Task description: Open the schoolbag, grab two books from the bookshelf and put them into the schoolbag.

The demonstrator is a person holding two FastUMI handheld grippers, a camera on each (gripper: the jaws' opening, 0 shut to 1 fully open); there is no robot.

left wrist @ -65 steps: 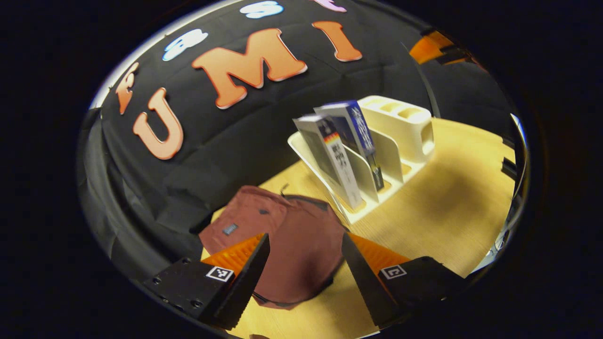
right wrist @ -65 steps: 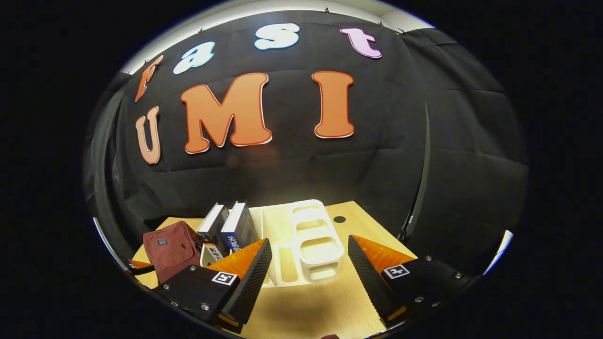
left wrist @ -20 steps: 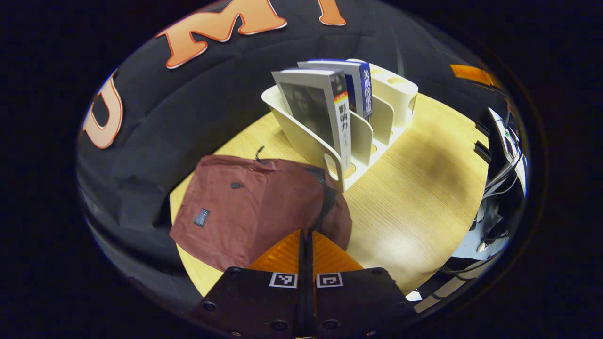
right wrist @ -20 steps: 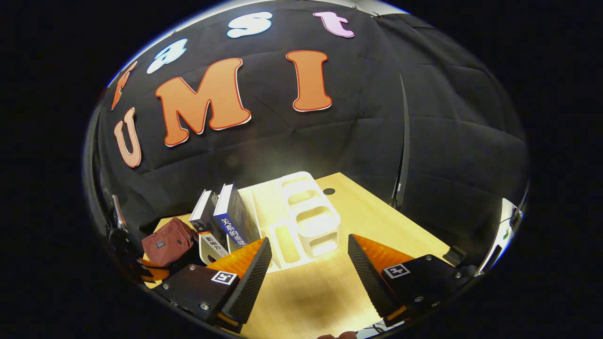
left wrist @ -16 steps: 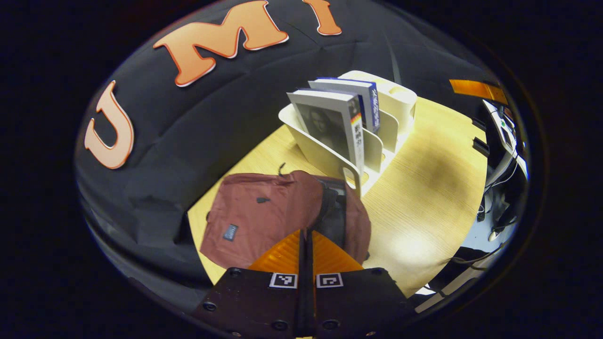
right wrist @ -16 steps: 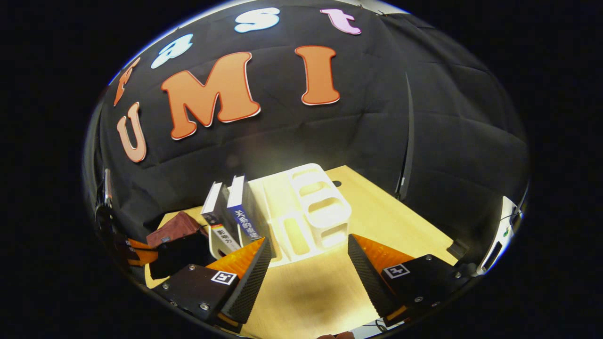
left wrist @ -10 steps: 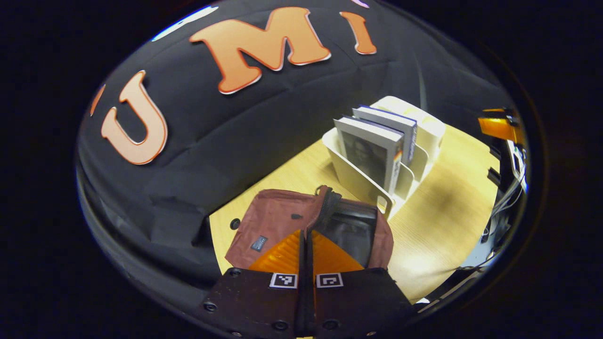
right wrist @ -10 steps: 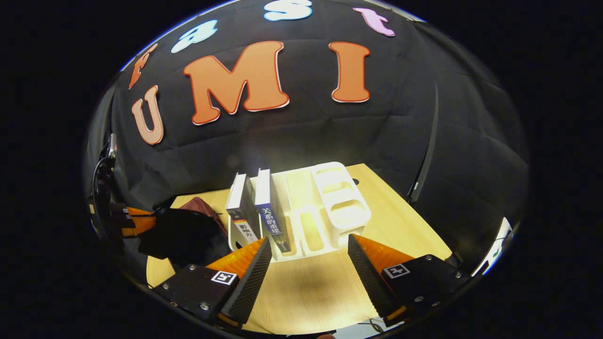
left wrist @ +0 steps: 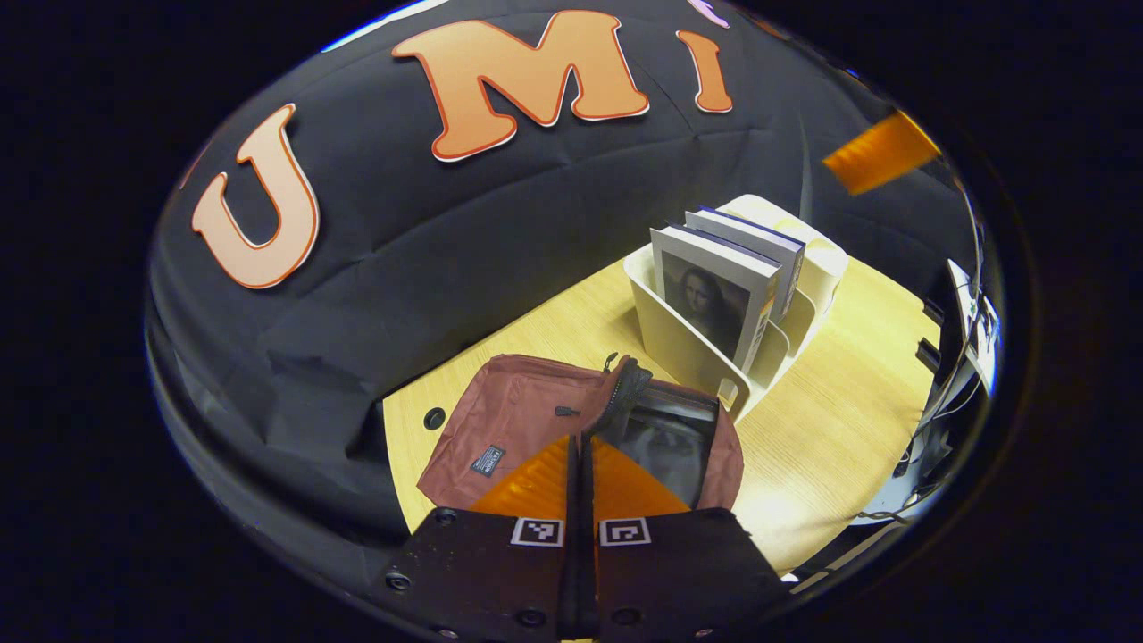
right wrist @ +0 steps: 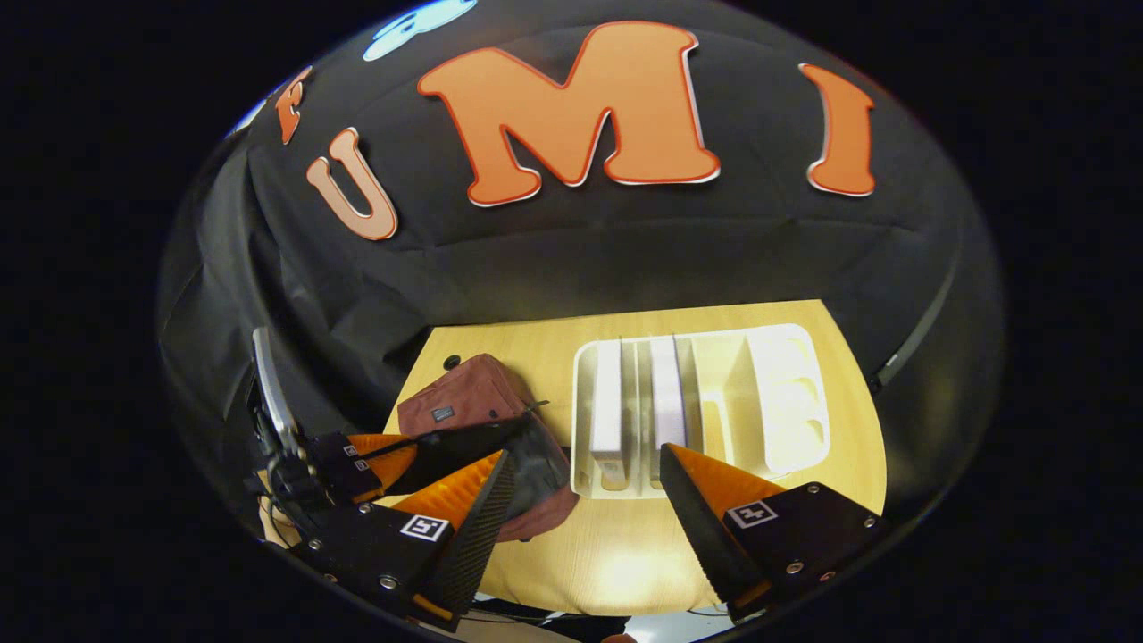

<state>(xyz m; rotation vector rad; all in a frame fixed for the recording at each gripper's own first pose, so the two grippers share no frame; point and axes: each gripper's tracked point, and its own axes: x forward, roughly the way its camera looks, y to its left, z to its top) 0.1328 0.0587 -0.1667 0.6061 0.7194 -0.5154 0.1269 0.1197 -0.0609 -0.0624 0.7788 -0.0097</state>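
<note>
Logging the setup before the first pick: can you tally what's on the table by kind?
Schoolbags: 1, the red schoolbag, unzipped
Books: 2, the front book and the rear book, both standing in the rack
Bookshelves: 1, the white bookshelf
Total: 4

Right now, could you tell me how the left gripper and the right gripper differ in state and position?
The left gripper is shut, its tips at the schoolbag opening; the right gripper is open and holds nothing. The left is low at the bag, the right high above the bookshelf. Both have orange-backed black fingers.
</note>
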